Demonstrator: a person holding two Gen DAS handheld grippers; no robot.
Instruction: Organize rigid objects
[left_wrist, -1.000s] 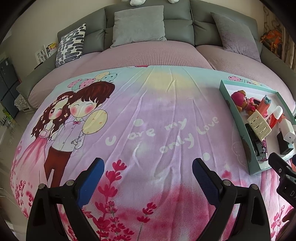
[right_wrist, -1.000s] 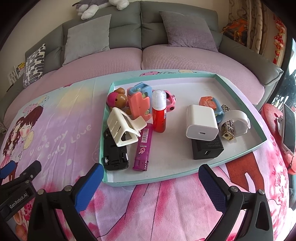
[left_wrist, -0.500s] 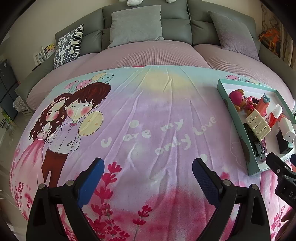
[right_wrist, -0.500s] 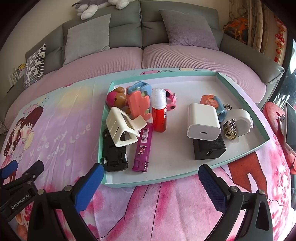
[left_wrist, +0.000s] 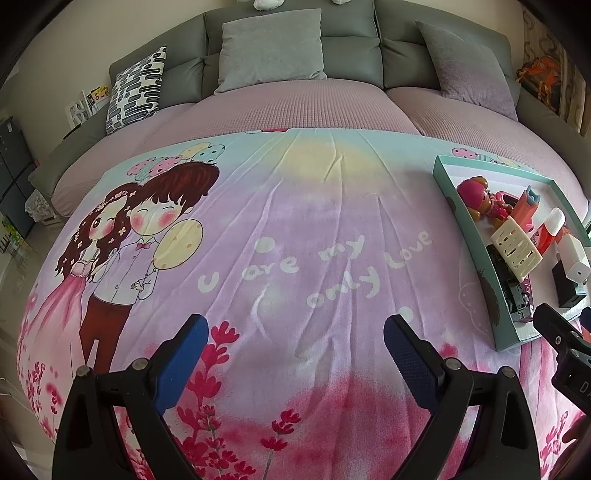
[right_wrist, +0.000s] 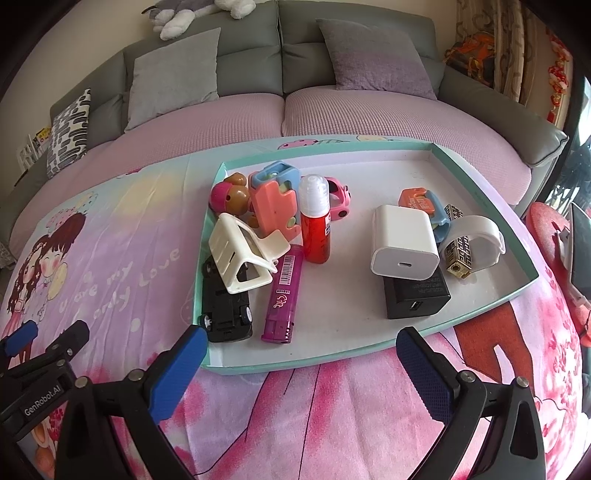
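**Both grippers wide apart over the cartoon blanket, tray of small objects ahead**

Over the pink-and-lilac cartoon-print blanket (left_wrist: 295, 229), the left gripper (left_wrist: 295, 354) hovers with its blue-padded fingers spread wide and nothing between them. To its right lies the shallow teal-rimmed cardboard tray (right_wrist: 369, 354), resting on the same blanket.

At the tray's left edge a black toy car (right_wrist: 225, 306) lies under a cream plastic hair claw clip (right_wrist: 240, 254). Just behind them sit a pink-hatted doll figure (right_wrist: 229, 195) and a salmon-pink and blue plastic toy (right_wrist: 275, 206). A purple lighter (right_wrist: 282, 299) lies flat beside the car, and a red glue bottle with a white cap (right_wrist: 314, 225) stands upright next to it, a pink toy car (right_wrist: 340, 197) behind.

Further right, a white charger cube (right_wrist: 402, 240) rests on a black charger block (right_wrist: 415, 295). Beside them are an orange and blue clip (right_wrist: 421, 201), a white tape roll (right_wrist: 480, 240) and a small brass patterned lighter (right_wrist: 460, 258).

The right gripper (right_wrist: 301, 373) hangs just before the tray's near rim, fingers fully apart, holding nothing.
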